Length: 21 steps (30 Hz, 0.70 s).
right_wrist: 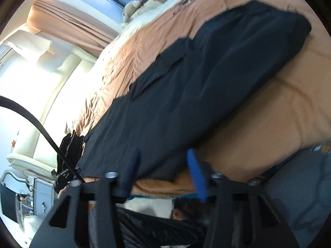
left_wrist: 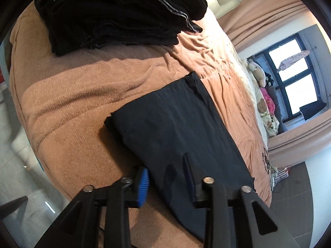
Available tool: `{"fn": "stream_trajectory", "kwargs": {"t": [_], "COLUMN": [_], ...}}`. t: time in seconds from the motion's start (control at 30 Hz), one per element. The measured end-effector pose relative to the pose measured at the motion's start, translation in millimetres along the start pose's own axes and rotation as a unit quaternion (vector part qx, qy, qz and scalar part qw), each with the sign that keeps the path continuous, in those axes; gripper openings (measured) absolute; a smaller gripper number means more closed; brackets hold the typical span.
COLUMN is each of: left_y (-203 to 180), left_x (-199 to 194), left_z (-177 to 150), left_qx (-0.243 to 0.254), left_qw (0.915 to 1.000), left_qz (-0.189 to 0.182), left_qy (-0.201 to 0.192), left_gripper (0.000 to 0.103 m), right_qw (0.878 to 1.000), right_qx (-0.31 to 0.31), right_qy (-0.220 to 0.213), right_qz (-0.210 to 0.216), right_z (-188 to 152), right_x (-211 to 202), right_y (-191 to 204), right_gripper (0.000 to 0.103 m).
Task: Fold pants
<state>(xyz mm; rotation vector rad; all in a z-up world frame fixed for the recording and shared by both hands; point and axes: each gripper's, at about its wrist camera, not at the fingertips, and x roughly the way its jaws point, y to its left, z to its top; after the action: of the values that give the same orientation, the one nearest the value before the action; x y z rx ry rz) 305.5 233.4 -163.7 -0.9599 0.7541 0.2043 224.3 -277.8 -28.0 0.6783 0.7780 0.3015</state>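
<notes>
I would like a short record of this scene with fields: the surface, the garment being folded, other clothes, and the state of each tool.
surface: bed with a peach blanket
garment: dark navy pants, lying flat on the blanket, folded into a long shape
other clothes: pile of black folded clothes farther up the bed, apart from the pants
left tool: open, blue pads on either side of the near end of the pants, not pressing on them
right tool: open over the near edge of the pants; picture blurred
background: window, curtains, soft toys
</notes>
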Motion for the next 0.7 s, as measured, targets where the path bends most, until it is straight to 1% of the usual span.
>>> {"fn": "stream_trajectory", "kwargs": {"t": [0.13, 0.2, 0.43, 0.53, 0.7], "left_y": [-4, -8, -19, -22, -27], "left_x": [1, 1, 0, 1, 4], "left_z": [-6, -6, -5, -7, -11], "left_qx": [0.009, 0.016, 0.027, 0.029, 0.036], "left_qw": [0.9999, 0.9998, 0.9994, 0.9992, 0.9986], "left_qz": [-0.001, 0.004, 0.020, 0.027, 0.039], "left_qy": [0.004, 0.008, 0.007, 0.006, 0.009], "left_gripper": [0.036, 0.036, 0.036, 0.036, 0.036], "right_qw": [1.000, 0.999, 0.994, 0.992, 0.986], "right_qx": [-0.001, 0.000, 0.046, 0.068, 0.097], "right_qy": [-0.018, -0.030, -0.081, -0.091, -0.098], "right_qz": [0.001, -0.013, -0.055, -0.061, -0.093], "right_z": [22, 36, 90, 113, 143], "right_x": [-16, -23, -51, -55, -54], "right_y": [-12, -22, -70, -91, -130], "right_gripper": [0.052, 0.052, 0.052, 0.052, 0.052]}}
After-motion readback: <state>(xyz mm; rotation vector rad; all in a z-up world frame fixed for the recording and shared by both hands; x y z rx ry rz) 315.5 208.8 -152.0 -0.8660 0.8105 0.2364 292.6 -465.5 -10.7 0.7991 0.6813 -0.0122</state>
